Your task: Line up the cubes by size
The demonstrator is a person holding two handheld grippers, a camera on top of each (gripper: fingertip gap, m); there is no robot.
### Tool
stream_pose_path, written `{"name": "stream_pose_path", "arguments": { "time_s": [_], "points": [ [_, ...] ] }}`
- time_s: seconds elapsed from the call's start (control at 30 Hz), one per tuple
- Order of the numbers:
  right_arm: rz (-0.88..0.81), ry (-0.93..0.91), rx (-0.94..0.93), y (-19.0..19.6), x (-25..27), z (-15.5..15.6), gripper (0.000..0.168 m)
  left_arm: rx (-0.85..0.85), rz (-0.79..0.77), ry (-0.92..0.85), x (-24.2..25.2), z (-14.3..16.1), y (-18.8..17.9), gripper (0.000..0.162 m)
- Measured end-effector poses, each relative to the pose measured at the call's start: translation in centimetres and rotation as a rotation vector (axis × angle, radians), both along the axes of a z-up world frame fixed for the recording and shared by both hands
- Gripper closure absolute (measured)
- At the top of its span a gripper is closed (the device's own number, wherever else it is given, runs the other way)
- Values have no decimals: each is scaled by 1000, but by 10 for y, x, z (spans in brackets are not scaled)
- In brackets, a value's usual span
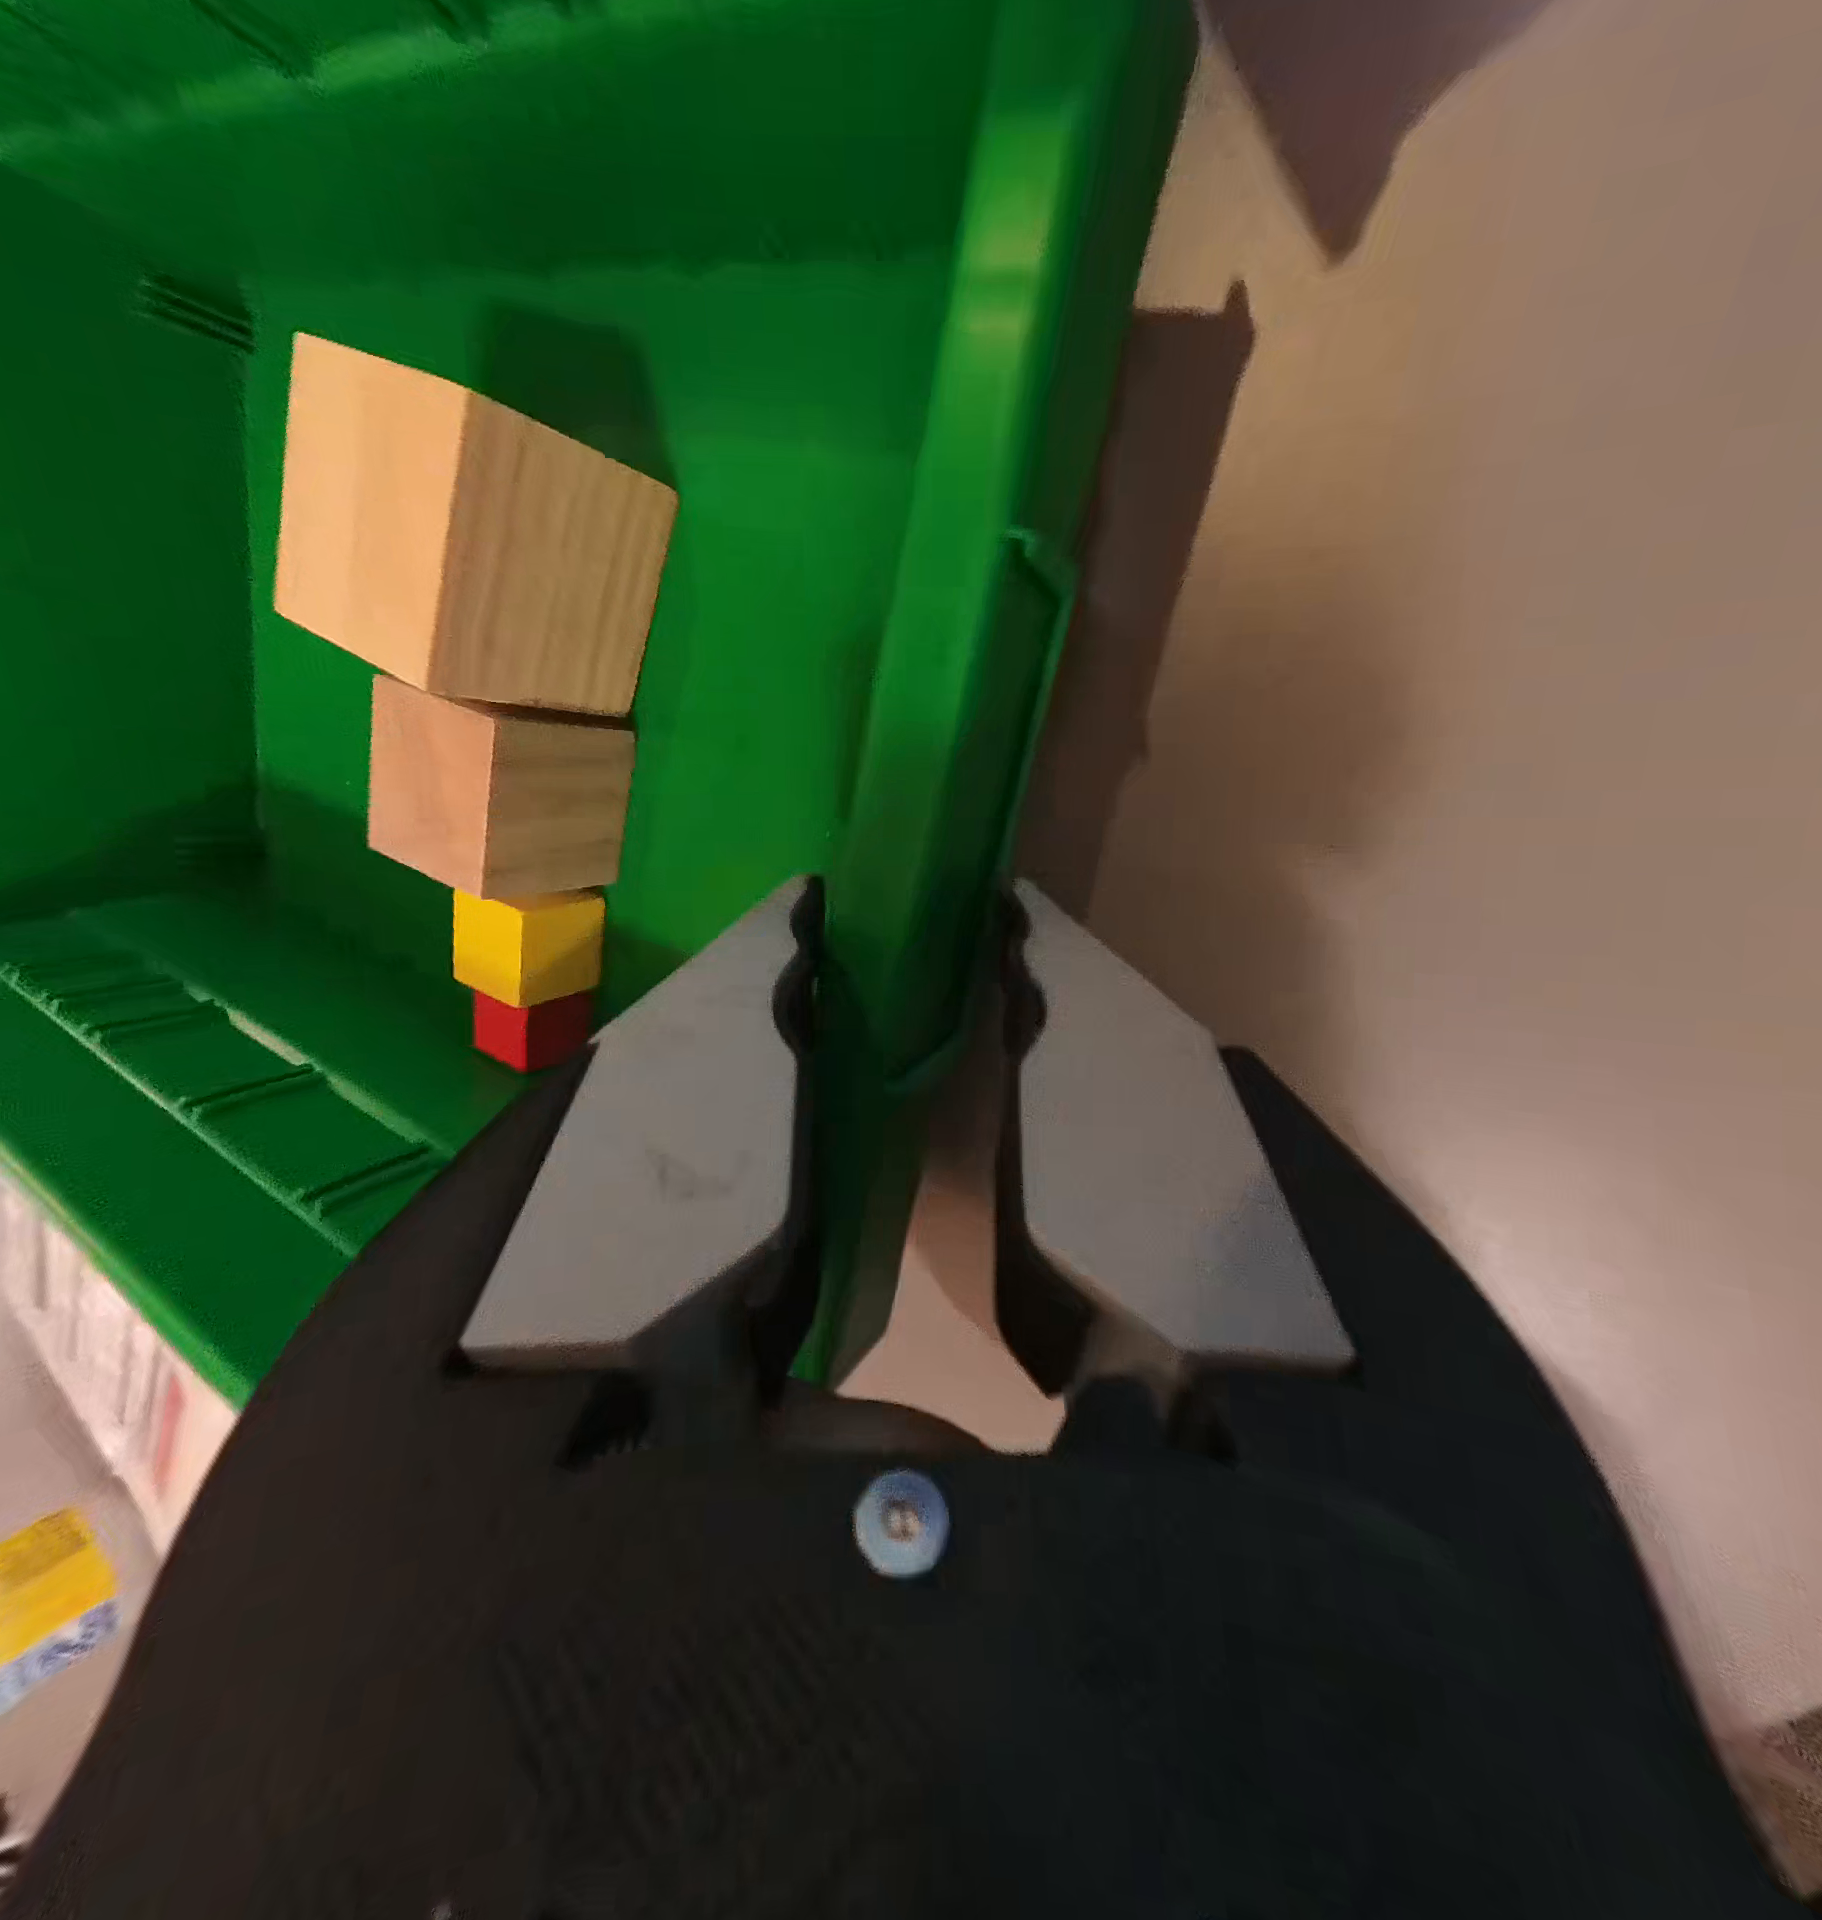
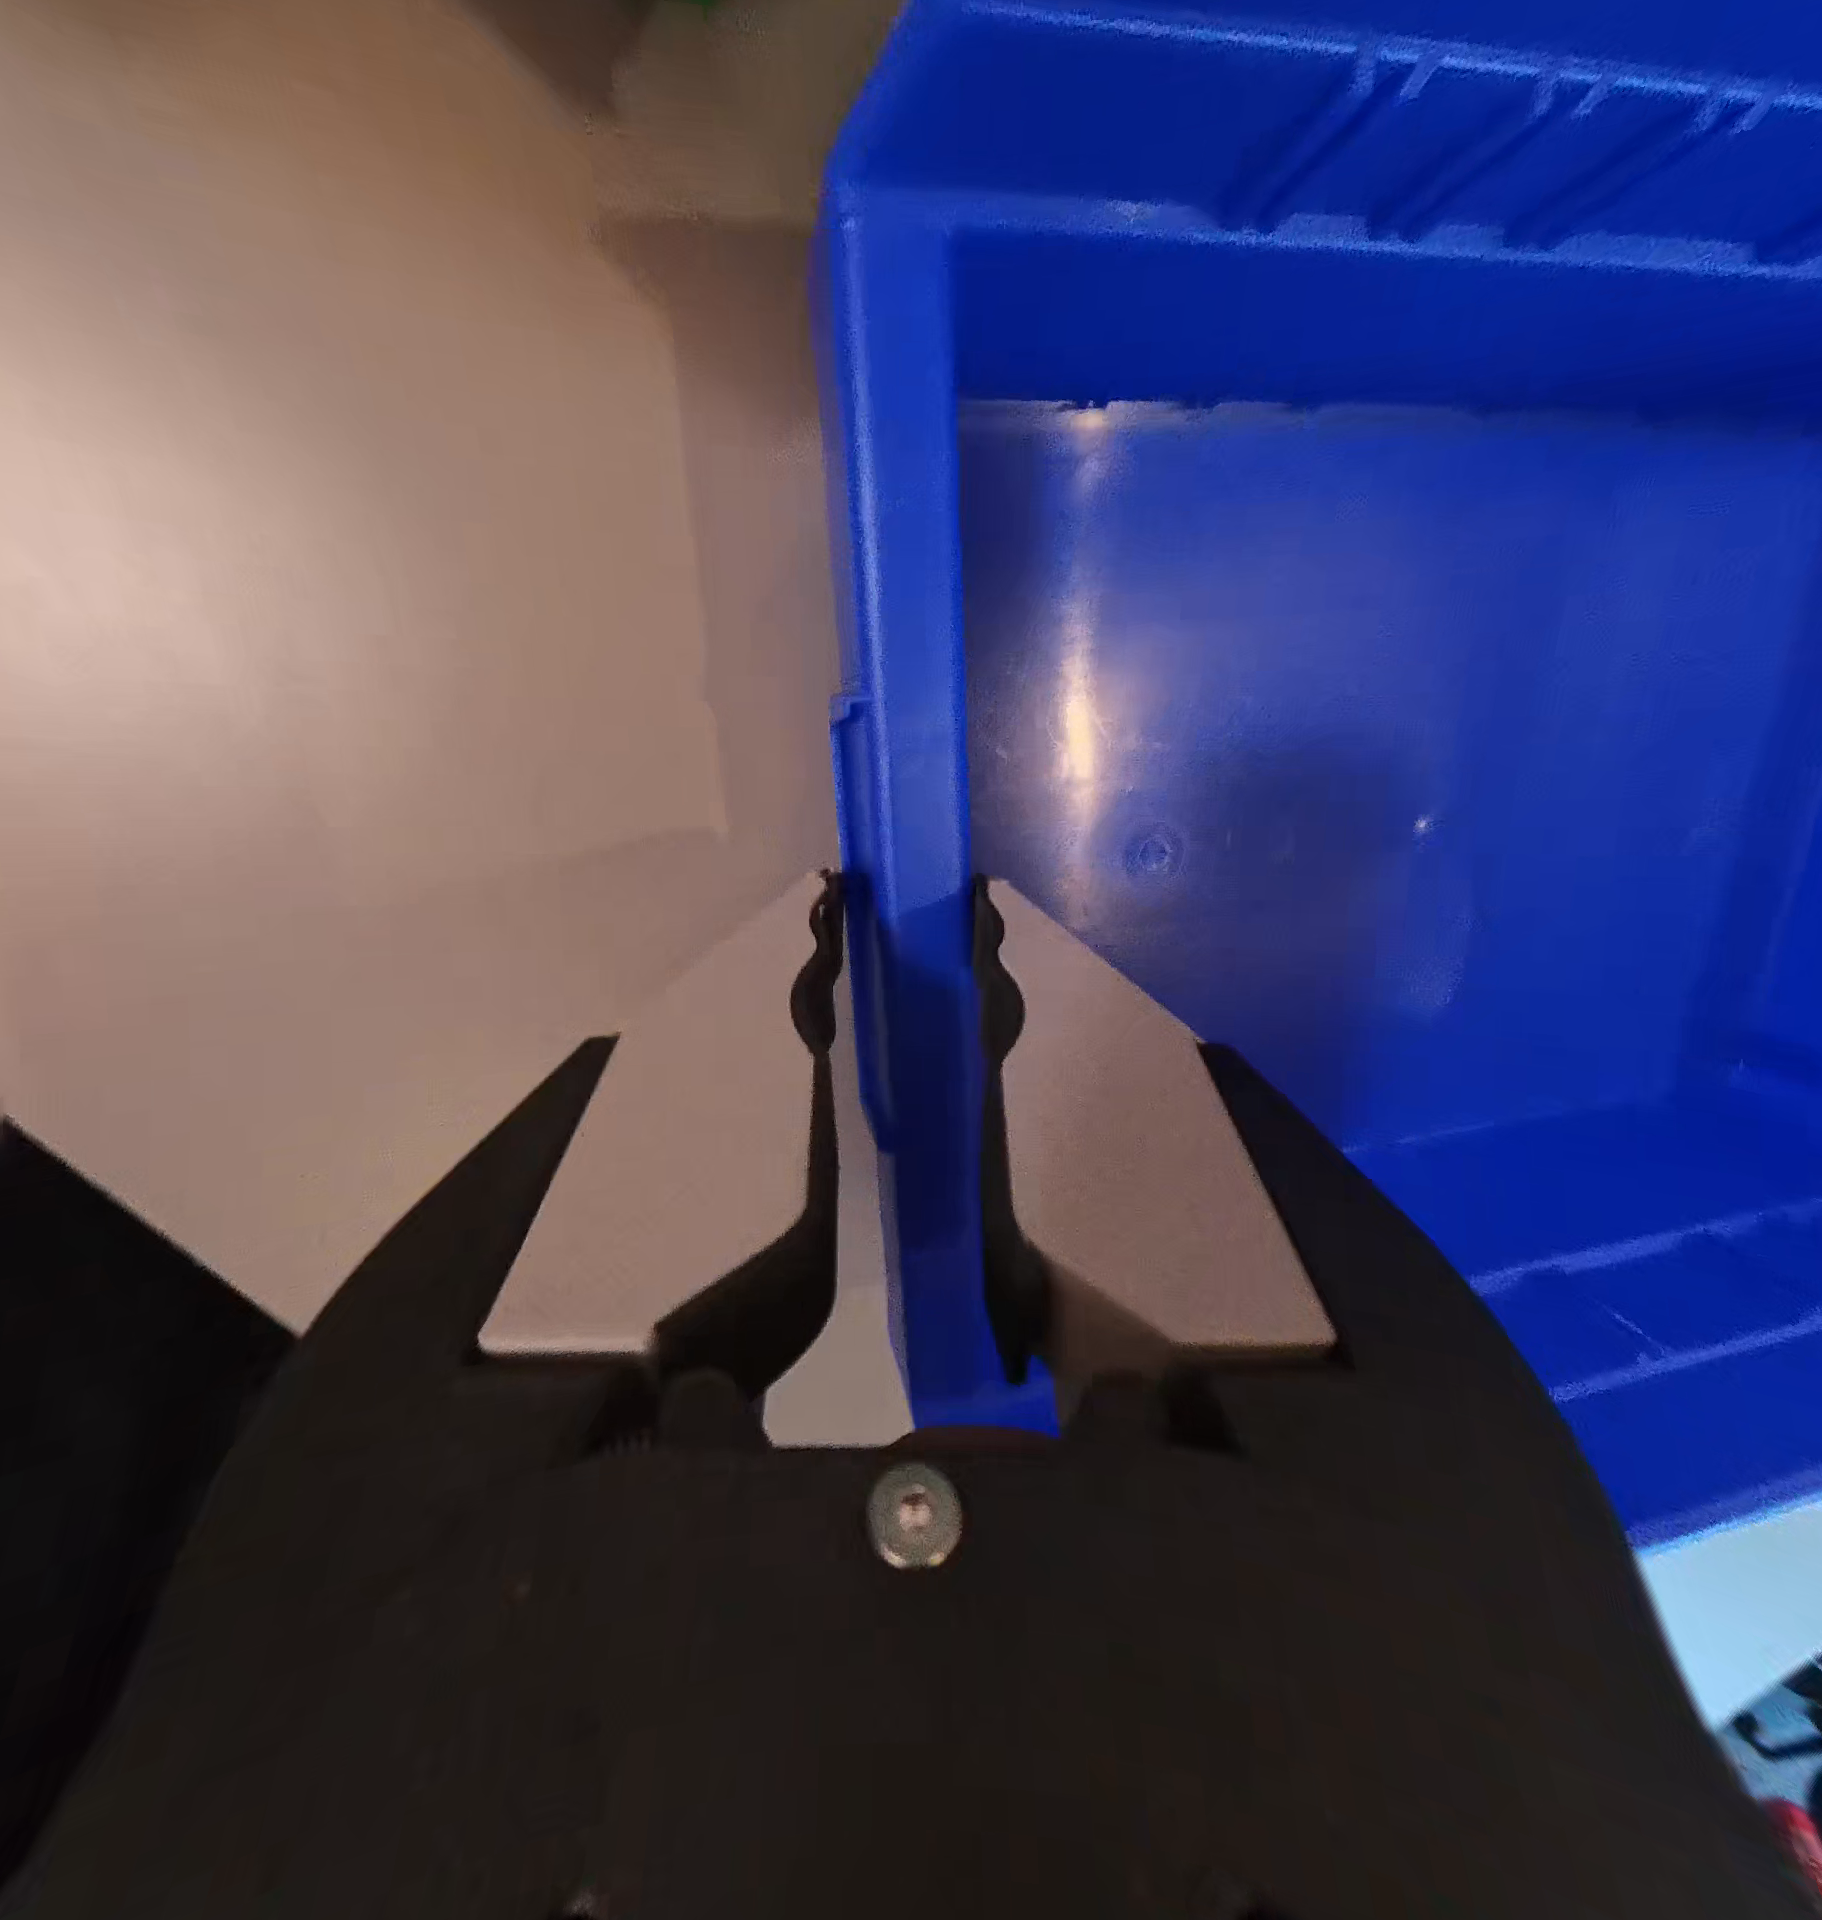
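Note:
In the left wrist view, a green bin (image 1: 969, 436) holds a row of cubes that touch one another: a large wooden cube (image 1: 471, 530), a smaller wooden cube (image 1: 496, 795), a yellow cube (image 1: 528, 945) and a small red cube (image 1: 528, 1029). My left gripper (image 1: 912, 904) is shut on the green bin's right wall, to the right of the cubes. In the right wrist view, my right gripper (image 2: 907, 894) is shut on the left wall of a blue bin (image 2: 1406, 727), whose inside shows no objects.
Both bins stand on a pale tabletop (image 1: 1509, 831). A yellow and blue object (image 1: 24, 1621) lies blurred at the lower left of the left wrist view. A dark area (image 2: 76, 1299) lies beyond the table's edge at the lower left of the right wrist view.

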State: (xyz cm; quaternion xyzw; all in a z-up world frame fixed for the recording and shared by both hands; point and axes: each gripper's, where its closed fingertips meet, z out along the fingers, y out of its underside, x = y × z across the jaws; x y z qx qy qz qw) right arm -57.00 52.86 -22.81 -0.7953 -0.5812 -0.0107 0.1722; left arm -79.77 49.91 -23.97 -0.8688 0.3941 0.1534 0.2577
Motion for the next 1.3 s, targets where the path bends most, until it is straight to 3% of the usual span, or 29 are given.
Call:
{"name": "stream_pose_path", "arguments": {
  "time_s": [0.27, 0.53, 0.87, 1.0, 1.17, 1.3],
  "points": [
    [43, -155, -85, 10, 121, 0, 142, -98, -4, -34, -69, -2, -50, 128],
    [54, -19, 9, 23, 170, 2, 135, 14, 33, -92, -120, 1, -67, 118],
    [50, 40, 118, 30, 151, 4, 135, 102, 69, -58, -111, 3, -50, 120],
    [44, 249, 104, 14, 132, 31, 134, 143, 121, -113, -110, 13, -58, 112],
    [115, 676, 122, -26, 72, 93, 109, 363, 120, -370, -83, 67, -77, 105],
    [150, 878, 211, -37, 7, 120, 93, 594, 125, -640, -49, 127, -76, 107]
  ]
}}
